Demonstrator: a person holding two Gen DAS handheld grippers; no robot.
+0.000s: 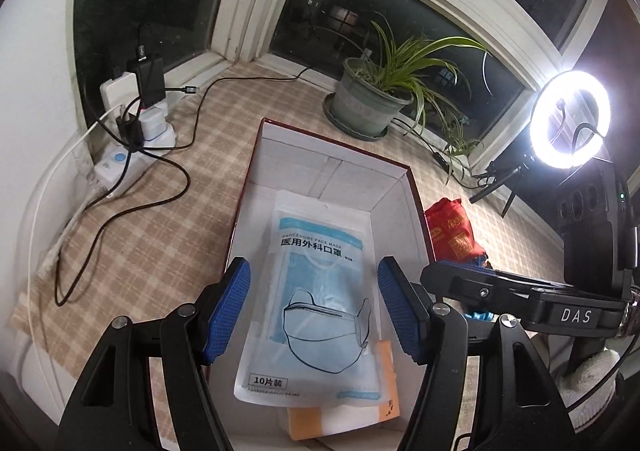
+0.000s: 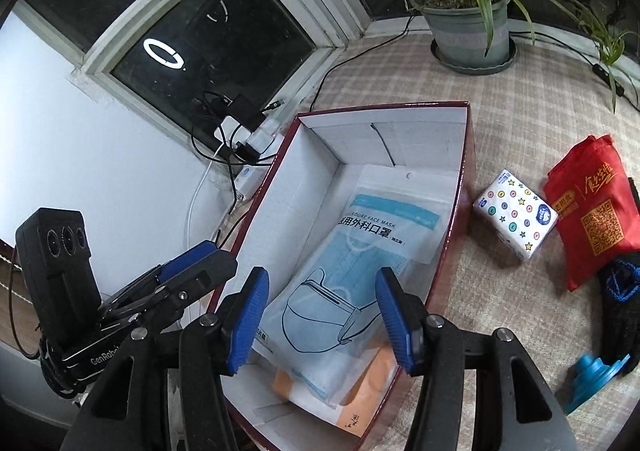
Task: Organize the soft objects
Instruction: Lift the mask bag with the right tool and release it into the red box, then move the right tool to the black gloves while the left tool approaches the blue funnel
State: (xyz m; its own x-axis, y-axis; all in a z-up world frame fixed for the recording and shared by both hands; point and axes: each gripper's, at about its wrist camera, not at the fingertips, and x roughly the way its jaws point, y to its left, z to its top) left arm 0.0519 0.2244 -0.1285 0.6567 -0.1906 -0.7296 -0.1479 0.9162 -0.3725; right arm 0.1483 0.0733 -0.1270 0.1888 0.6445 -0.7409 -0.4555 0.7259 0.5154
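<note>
A clear pack of blue face masks (image 1: 316,299) lies flat inside a white-lined, red-edged box (image 1: 332,155), on top of an orange and white packet (image 1: 386,403). My left gripper (image 1: 314,303) is open and empty, hovering over the mask pack. My right gripper (image 2: 318,321) is open and empty above the near end of the same box (image 2: 384,115), over the mask pack (image 2: 352,271). On the checked cloth right of the box lie a white tissue pack with stars (image 2: 516,213), a folded red bag (image 2: 592,207) and a dark blue and black item (image 2: 620,283).
A potted plant (image 1: 372,95) stands behind the box by the window. A power strip with chargers and cables (image 1: 132,123) sits at the far left. A lit ring light (image 1: 570,119) stands at the right. A blue plastic object (image 2: 596,375) lies near the right edge.
</note>
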